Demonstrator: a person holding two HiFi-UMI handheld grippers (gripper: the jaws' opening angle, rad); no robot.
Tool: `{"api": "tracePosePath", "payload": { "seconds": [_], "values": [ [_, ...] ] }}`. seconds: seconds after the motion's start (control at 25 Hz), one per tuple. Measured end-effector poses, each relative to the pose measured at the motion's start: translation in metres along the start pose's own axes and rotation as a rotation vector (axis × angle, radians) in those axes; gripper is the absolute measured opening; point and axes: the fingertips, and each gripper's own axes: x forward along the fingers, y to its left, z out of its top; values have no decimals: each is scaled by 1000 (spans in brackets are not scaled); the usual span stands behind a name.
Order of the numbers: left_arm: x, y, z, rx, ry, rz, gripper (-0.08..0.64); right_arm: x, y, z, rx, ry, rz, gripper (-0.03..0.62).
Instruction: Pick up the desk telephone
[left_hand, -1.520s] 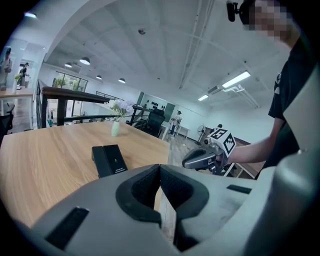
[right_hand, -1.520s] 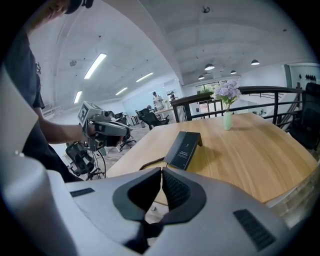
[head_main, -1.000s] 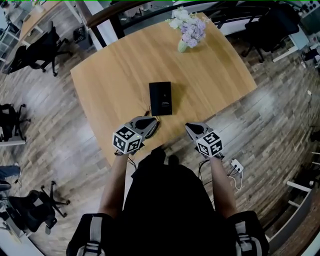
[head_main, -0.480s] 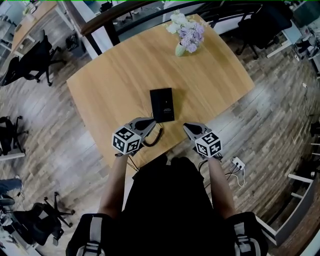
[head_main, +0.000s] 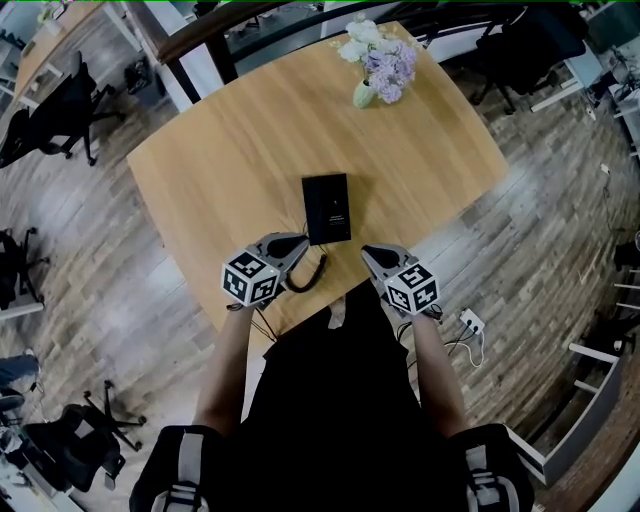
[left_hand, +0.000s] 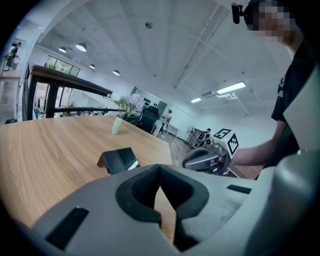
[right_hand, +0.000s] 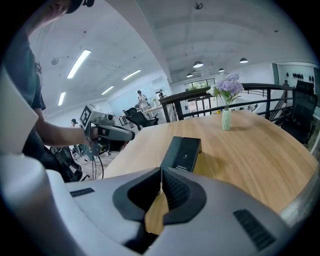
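Both grippers have edged forward since the earlier head-view frames, and the gap to the desk telephone (head_main: 327, 208) has narrowed. Left gripper (head_main: 300, 243): jaws pressed fully together, nothing between them; only table wood shows past the tips in its own view (left_hand: 160, 167). Right gripper (head_main: 368, 252): same state, jaws together and empty (right_hand: 161, 172). Neither touches the telephone. It is a flat black slab lying on the wooden table (head_main: 230, 150) near the person's edge, ahead of and between the two grippers. The left tip sits just beside its near left corner; the right tip is a little further off at the near right. From the left gripper view the telephone (left_hand: 119, 160) lies ahead to the left; from the right gripper view (right_hand: 182, 153) it lies straight ahead.
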Motion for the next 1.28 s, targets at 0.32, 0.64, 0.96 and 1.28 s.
{"api": "tracePosePath", "payload": {
  "seconds": [0.32, 0.64, 0.96, 1.28],
  "values": [
    [7, 10, -3, -40, 10, 34, 21, 10, -13, 5, -7, 24, 34, 25],
    [11, 36, -9, -136, 0, 72, 21, 32, -32, 13, 7, 27, 70, 25],
    [24, 55, -20, -234, -9, 95, 21, 58, -44, 9, 3, 81, 133, 25],
    [42, 66, -40, -261, 55, 106, 23, 84, -50, 6, -7, 133, 199, 25]
  ]
}}
